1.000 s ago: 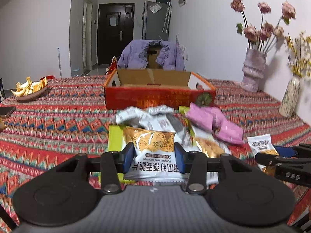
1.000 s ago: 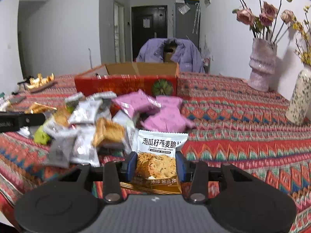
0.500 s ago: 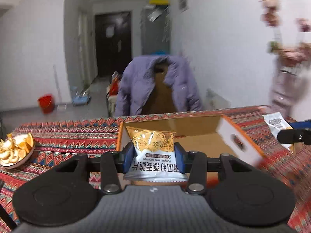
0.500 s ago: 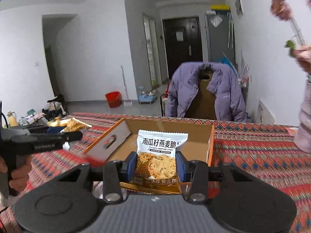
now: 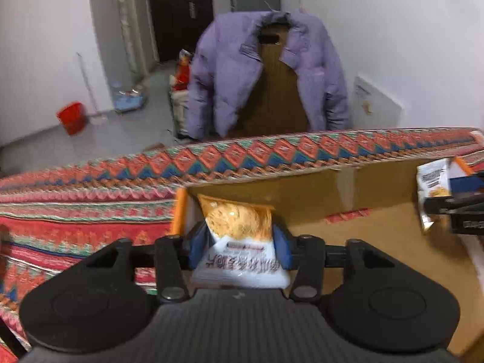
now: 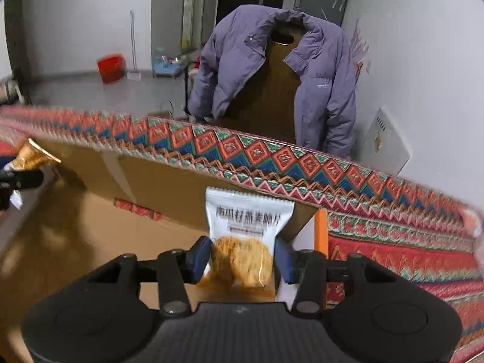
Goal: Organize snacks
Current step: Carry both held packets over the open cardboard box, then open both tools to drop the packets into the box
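Left wrist view: my left gripper (image 5: pixel 239 243) is clamped on a snack packet (image 5: pixel 240 242), hanging over the left end of the cardboard box (image 5: pixel 348 230). My right gripper (image 6: pixel 242 255) pinches a second packet (image 6: pixel 246 236) above the box's right end. To drop them cleanly, I'd lower both until they sit just over the floor, well inside the walls, then let the jaws part. The box floor (image 6: pixel 90 236) looks bare where I can see it; the corners under the grippers are hidden.
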`<state>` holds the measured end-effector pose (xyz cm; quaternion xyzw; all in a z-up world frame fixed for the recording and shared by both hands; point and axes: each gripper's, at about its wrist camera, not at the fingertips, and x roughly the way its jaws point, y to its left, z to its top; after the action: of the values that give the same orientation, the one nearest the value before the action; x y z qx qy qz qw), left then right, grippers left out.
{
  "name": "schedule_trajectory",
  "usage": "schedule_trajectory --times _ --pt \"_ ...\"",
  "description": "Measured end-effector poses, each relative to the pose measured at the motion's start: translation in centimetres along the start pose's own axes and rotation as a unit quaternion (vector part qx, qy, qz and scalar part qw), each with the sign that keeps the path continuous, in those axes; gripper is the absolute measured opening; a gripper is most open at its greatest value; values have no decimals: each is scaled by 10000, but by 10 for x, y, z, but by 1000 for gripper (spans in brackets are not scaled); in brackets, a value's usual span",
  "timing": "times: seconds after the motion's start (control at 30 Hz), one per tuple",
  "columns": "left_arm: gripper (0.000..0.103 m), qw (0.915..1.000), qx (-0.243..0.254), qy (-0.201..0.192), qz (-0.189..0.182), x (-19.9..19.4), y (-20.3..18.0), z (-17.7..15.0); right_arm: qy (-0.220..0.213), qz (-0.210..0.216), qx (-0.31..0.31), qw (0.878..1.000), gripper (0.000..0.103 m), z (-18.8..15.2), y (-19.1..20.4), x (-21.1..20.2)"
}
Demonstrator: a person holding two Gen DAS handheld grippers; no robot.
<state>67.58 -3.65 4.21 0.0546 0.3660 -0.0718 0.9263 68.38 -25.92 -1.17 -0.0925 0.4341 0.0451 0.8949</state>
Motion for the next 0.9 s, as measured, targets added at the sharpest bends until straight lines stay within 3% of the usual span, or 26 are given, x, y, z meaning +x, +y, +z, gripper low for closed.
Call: schedule_trajectory --times 0.03,0.1,0.27,0.37,0.47,0.53,0.77,0.9 --pt "60 10000 9 10 -57 0 -1 -2 -58 27 4 10000 63 1 1 0" --pt "62 9999 144 22 8 -1 -5 -4 -155 85 99 9998 70 2 1 -1" --pt "66 9999 -57 -145 5 -16 1 -5 -248 98 223 9994 71 7 -9 -5" --pt "71 9992 -166 -296 -203 -47 12 -2 -455 277 452 9976 74 7 -18 -39" --pt "74 9982 -160 -510 -261 -91 17 -4 -793 433 659 9937 83 1 -27 -88" --pt "75 9970 -196 -679 -309 -122 18 -10 -1028 473 715 9910 93 -9 -31 -126" --pt "84 9892 -138 -1379 -470 -234 12 -73 -1523 633 603 9845 101 -75 -31 -235" --pt "87 9827 44 -1800 -430 -281 3 -119 -1677 745 593 9812 103 -123 -25 -272"
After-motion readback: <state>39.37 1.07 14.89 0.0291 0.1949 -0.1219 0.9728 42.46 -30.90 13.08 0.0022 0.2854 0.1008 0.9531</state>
